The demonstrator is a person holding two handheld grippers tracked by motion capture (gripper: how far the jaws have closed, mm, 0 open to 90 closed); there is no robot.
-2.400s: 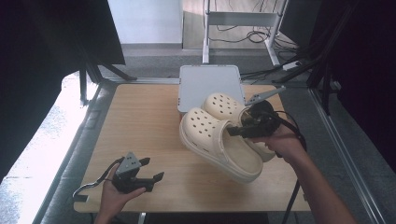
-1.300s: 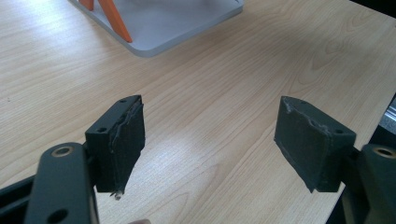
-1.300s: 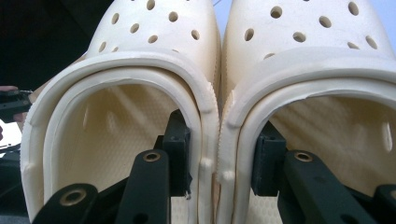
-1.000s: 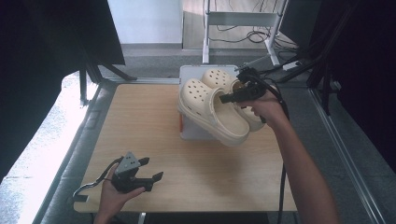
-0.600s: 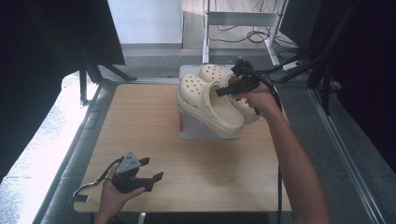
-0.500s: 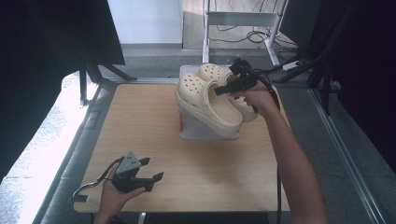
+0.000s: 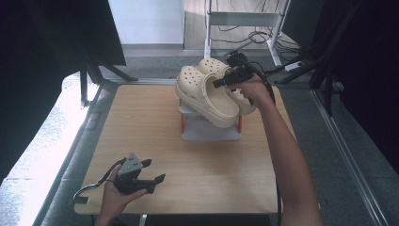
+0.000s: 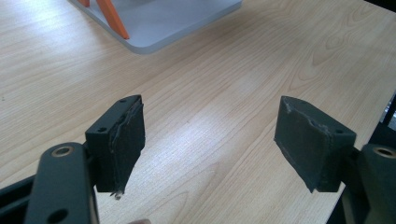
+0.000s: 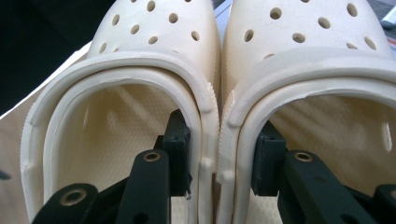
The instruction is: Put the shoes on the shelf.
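Note:
Two cream perforated clogs, one (image 7: 203,94) beside the other (image 7: 214,66), hang tilted just above a grey stand (image 7: 207,133) at the table's far middle. My right gripper (image 7: 227,81) is shut on the pair. In the right gripper view one jaw sits inside the left clog (image 9: 140,56) and the other inside the right clog (image 9: 303,46), so my right gripper (image 9: 217,156) pinches their touching inner walls together. Near the front left, my left gripper (image 7: 153,172) rests in the hand, open; in its own view the left gripper (image 8: 210,135) has bare wood between the pads.
The wooden table (image 7: 141,122) has bare room left and in front of the stand. The grey stand (image 8: 163,23) has orange legs (image 8: 112,18). Dark curtains flank the table, and a metal frame with cables (image 7: 244,28) stands beyond its far edge.
The right hand has carried the two clogs away from the table's middle toward the far edge, over the grey stand. The left hand has stayed in place.

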